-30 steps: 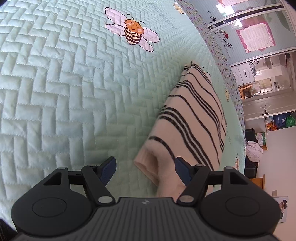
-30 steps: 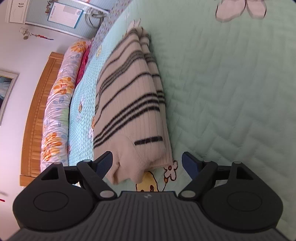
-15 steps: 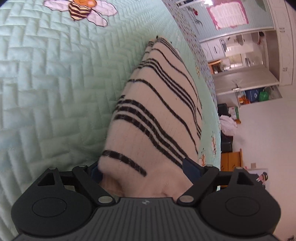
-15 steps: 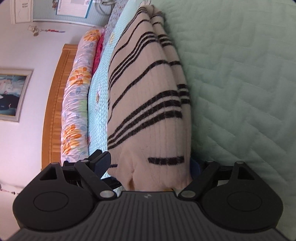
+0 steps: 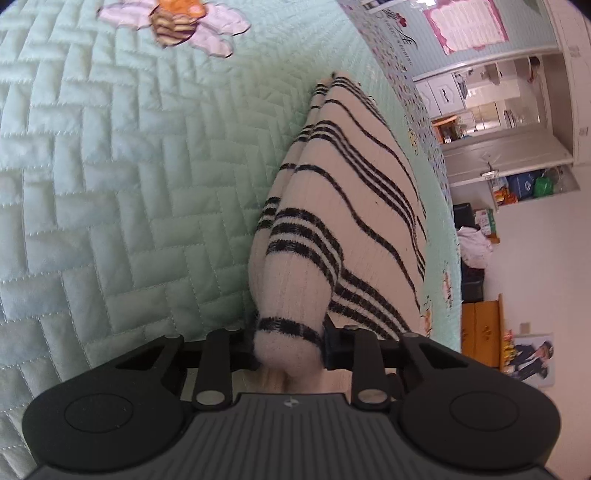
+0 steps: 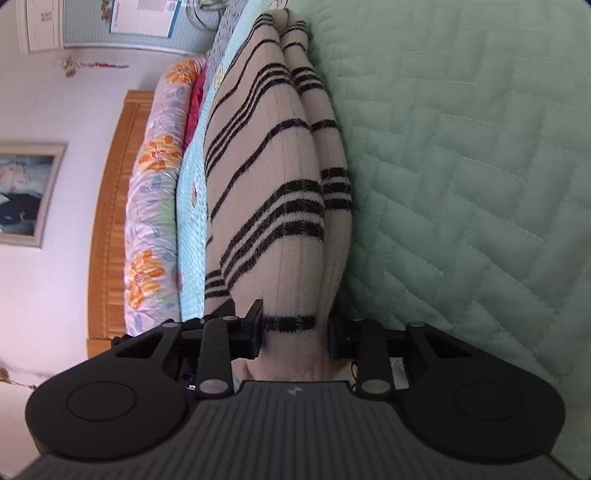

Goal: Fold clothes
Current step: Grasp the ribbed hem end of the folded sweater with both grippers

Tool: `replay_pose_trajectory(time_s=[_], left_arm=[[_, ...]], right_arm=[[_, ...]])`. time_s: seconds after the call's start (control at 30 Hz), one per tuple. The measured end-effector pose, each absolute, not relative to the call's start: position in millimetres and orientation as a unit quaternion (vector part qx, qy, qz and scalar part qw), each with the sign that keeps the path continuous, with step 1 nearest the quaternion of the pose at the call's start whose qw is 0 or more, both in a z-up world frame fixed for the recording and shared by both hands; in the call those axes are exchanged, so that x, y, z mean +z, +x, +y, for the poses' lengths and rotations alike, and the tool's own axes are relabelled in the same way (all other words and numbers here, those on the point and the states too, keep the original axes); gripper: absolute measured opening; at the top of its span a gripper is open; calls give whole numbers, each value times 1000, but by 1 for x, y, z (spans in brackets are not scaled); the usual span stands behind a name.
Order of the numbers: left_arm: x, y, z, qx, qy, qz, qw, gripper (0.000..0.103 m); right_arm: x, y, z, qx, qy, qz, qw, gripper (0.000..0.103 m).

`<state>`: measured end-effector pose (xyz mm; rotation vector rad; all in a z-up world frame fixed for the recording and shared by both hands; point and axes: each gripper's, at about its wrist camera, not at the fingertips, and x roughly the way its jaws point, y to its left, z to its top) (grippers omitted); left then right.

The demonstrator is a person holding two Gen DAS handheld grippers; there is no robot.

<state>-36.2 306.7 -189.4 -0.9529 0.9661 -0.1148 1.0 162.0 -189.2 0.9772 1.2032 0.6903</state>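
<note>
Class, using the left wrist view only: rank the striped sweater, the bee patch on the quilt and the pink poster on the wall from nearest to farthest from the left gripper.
1. Striped sweater: pinched between the left gripper jaws.
2. Bee patch: on the quilt, upper left, beyond the sweater.
3. Pink poster: on the wall past the bed, upper right.

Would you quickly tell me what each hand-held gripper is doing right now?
Left hand-held gripper: just closed on the striped sweater.
Right hand-held gripper: just closed on the same sweater.

Bright daylight, fisheye warping, slight blur
</note>
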Motion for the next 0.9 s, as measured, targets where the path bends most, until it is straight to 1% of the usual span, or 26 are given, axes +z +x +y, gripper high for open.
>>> replay_pose_trajectory(time_s=[0.17, 0.33, 0.4, 0.43, 0.47, 0.6, 0.7, 0.77, 0.8, 0.83, 0.87, 0.9], left_arm=[[-165, -37, 300, -55, -409, 440, 798, 26], [-142, -44, 308, -61, -397, 429, 809, 24], [-136, -48, 315, -64, -398, 423, 811, 23], [-135, -48, 319, -63, -398, 423, 811, 23], [-135, -47, 323, -59, -398, 425, 811, 23], [-154, -47, 337, -49, -420, 439, 793, 23], [-172, -53, 341, -48, -442, 443, 779, 25], [-179, -61, 341, -42, -452, 438, 776, 32], [-182, -64, 340, -38, -454, 435, 776, 44], [-185, -67, 338, -34, -456, 432, 777, 52], [-187, -68, 337, -31, -459, 428, 778, 53], [-188, -69, 336, -32, -461, 424, 779, 53]], right_arm=[[-172, -9, 166, 324, 438, 500, 673, 28], [-157, -15, 158, 346, 435, 491, 671, 27], [-149, -21, 167, 361, 421, 494, 669, 23], [-145, -23, 172, 369, 411, 497, 670, 14], [-143, -25, 178, 372, 401, 500, 671, 7], [-145, -26, 197, 366, 362, 529, 674, 8], [-154, -30, 188, 353, 374, 553, 656, 19], [-156, -39, 170, 347, 403, 546, 647, 50], [-154, -45, 159, 337, 415, 536, 653, 56], [-153, -47, 148, 324, 420, 528, 663, 66], [-151, -48, 138, 311, 423, 520, 674, 74], [-151, -46, 130, 299, 423, 516, 682, 77]])
